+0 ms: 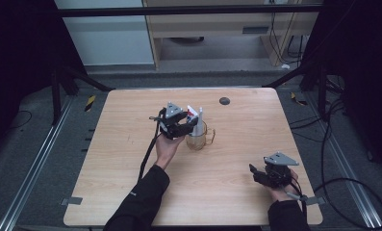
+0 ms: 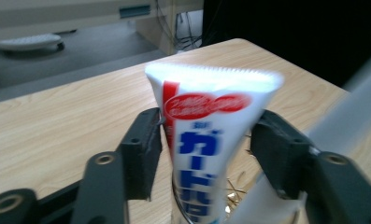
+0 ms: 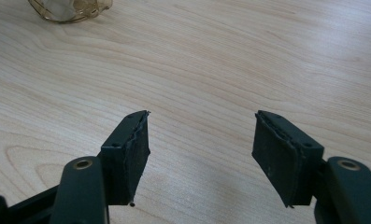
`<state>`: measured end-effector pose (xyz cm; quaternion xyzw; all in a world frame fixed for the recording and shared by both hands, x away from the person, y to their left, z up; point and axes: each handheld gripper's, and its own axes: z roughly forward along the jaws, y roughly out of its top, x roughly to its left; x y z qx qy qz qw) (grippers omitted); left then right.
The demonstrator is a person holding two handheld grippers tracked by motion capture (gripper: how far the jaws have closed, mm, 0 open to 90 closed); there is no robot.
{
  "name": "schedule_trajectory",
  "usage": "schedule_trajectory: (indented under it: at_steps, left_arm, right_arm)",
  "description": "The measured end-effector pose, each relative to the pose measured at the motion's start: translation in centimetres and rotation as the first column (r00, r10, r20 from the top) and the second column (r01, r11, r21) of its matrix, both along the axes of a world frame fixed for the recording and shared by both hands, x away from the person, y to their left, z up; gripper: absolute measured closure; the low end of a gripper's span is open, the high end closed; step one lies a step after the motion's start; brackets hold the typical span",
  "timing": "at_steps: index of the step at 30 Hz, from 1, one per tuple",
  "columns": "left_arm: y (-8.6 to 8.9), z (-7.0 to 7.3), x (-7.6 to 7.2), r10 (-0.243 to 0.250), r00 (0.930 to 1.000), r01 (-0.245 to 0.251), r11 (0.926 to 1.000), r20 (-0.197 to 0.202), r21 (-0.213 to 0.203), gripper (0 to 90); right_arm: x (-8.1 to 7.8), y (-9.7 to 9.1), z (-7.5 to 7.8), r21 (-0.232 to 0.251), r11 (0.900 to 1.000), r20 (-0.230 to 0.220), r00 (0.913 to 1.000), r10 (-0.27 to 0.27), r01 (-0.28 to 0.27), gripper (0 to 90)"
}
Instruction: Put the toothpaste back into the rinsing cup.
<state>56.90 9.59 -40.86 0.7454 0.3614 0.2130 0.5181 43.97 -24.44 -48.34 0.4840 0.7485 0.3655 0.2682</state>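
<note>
The tube (image 2: 211, 140) already stands in the glass mug (image 1: 199, 137), cap end down, between the jaws of the left hand-held gripper (image 1: 186, 126). In the left gripper view a gap shows beside the tube on the right, and the left pad is at most at its edge, so the grip looks released. What seems left is to draw this hand-held gripper back. The right hand-held gripper (image 1: 260, 174) rests low over the bench (image 1: 241, 202), jaws apart and empty, well apart from the mug.
</note>
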Motion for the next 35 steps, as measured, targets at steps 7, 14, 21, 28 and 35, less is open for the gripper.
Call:
schedule_trajectory:
  at_steps: [7, 14, 21, 28, 35]
  left_arm:
    - [0.8, 1.9, -1.4, 0.001, 0.9996, -0.001, 0.9999, 0.030, 0.012, 46.6]
    - [3.0, 2.0, -2.3, 0.020, 0.9998, -0.019, 0.9981, -0.005, 0.058, 43.5]
    - [4.9, 1.1, -4.4, 0.026, 0.9993, -0.022, 0.9906, -0.026, 0.135, 40.4]
    - [7.1, -0.8, -7.0, 0.053, 0.9971, -0.040, 0.9748, -0.055, 0.219, 36.3]
    - [9.6, -2.2, -8.8, 0.089, 0.9910, -0.062, 0.9672, -0.100, 0.246, 32.8]
  right_arm:
    - [-0.1, -0.1, 0.1, -0.002, 1.0000, 0.005, 1.0000, -0.002, 0.002, 35.9]
    - [-0.1, -0.1, 0.1, -0.006, 1.0000, 0.006, 1.0000, -0.002, 0.002, 35.7]
    - [-0.2, -0.1, 0.2, -0.001, 1.0000, 0.013, 0.9999, -0.007, 0.007, 34.8]
    - [-0.4, -0.3, 0.4, 0.015, 0.9997, 0.013, 0.9997, -0.019, 0.019, 33.4]
    - [-0.6, -0.5, 0.5, 0.020, 0.9995, 0.018, 0.9995, -0.026, 0.026, 30.8]
